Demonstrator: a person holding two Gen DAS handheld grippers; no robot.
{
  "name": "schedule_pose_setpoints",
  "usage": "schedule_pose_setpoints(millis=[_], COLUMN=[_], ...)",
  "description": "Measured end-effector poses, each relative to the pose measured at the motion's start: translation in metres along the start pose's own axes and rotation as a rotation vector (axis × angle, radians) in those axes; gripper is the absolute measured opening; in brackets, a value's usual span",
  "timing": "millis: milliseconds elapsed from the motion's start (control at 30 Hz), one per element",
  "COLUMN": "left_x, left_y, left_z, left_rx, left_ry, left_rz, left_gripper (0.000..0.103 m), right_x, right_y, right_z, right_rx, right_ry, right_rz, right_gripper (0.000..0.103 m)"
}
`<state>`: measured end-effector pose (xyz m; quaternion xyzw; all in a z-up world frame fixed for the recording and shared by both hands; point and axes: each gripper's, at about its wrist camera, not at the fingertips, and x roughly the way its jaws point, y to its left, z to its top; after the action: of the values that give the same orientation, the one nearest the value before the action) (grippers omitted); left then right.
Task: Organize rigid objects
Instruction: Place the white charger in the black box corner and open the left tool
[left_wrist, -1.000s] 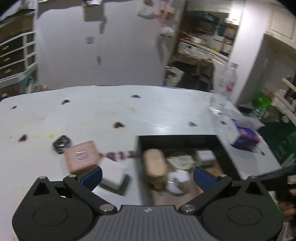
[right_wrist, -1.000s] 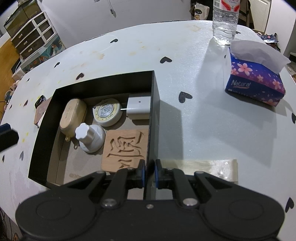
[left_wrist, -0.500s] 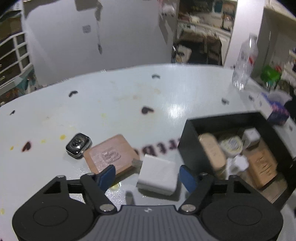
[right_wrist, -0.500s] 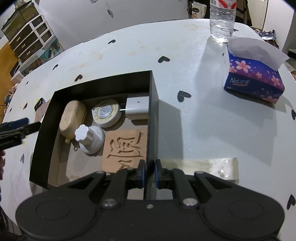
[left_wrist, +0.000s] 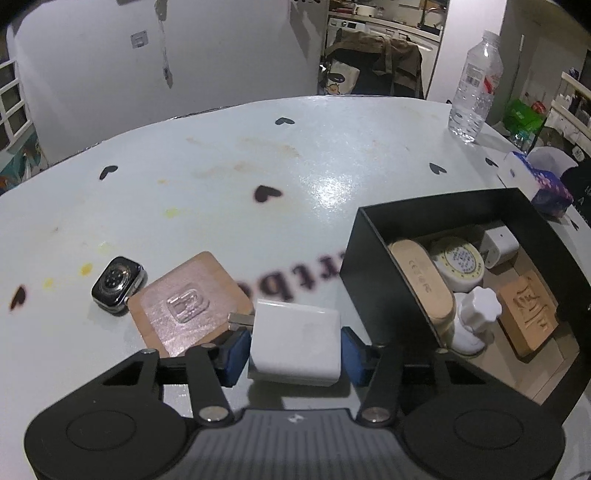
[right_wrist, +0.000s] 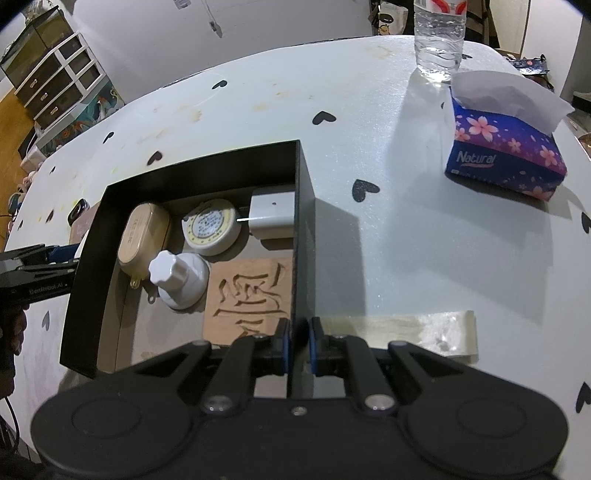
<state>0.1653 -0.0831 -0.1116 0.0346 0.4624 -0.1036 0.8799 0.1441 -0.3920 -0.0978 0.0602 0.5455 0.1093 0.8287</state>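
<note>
A white charger block (left_wrist: 295, 341) lies on the table between the blue pads of my left gripper (left_wrist: 293, 352); the jaws stand around it, with the pads close to or touching its sides. A wooden carved tile (left_wrist: 190, 306) and a smartwatch (left_wrist: 119, 285) lie just left of it. The black box (left_wrist: 373, 254) stands to the right and holds a tan case (right_wrist: 144, 233), a round tin (right_wrist: 211, 230), a white knob (right_wrist: 177, 275), a white adapter (right_wrist: 273, 213) and a carved wooden tile (right_wrist: 251, 295). My right gripper (right_wrist: 298, 347) is shut on the box's right wall (right_wrist: 304, 221).
A tissue box (right_wrist: 506, 153) and a water bottle (right_wrist: 439, 40) stand at the far right of the white heart-dotted table (right_wrist: 406, 240). A strip of tape (right_wrist: 406, 325) lies beside my right gripper. My left gripper also shows at the left in the right wrist view (right_wrist: 48, 254).
My left gripper has swung from over the box to the left, come down around the white charger block, and narrowed its jaws. My right gripper has kept its hold on the box wall.
</note>
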Motion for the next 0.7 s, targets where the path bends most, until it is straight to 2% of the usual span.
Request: schedule_pose_setpoints(millis=[67,233,333,433,500,600,700], left_x=[-0.004,-0.041,-0.066,-0.079,-0.081,-0.078,-0.068], left_y=[0.001,0.007,-0.001,-0.018,-0.035,-0.067,-0.092], left_z=[-0.001,0.003,0.012,0.019,0.023,0.027,0.03], left_rx=[-0.024,-0.098,-0.117,-0.117,-0.074,0.082,0.245], left_ry=[-0.008,-0.092,-0.113,-0.088,-0.068,-0.039,0.022], left_rz=[0.014,0.022,-0.008,-0.063,-0.124,-0.23,-0.277], left_gripper=[0.052,0.052,0.052,0.052,0.052,0.052,0.052], right_x=[0.0,0.001,0.001,0.001,0.001,0.001,0.001], right_y=[0.0,-0.001,0.0,0.0,0.0,0.0,0.0], right_z=[0.0,0.001,0.001,0.001,0.001,0.001,0.002], right_rx=[-0.001,-0.005,-0.007,-0.008,-0.007,-0.01,-0.016], right_ry=[0.0,0.003,0.003,0.003,0.003,0.003,0.004], right_rz=[0.0,0.003,0.001,0.0,0.001,0.003,0.005], right_gripper=[0.011,0.011,0.011,0.011,0.011,0.011,0.011])
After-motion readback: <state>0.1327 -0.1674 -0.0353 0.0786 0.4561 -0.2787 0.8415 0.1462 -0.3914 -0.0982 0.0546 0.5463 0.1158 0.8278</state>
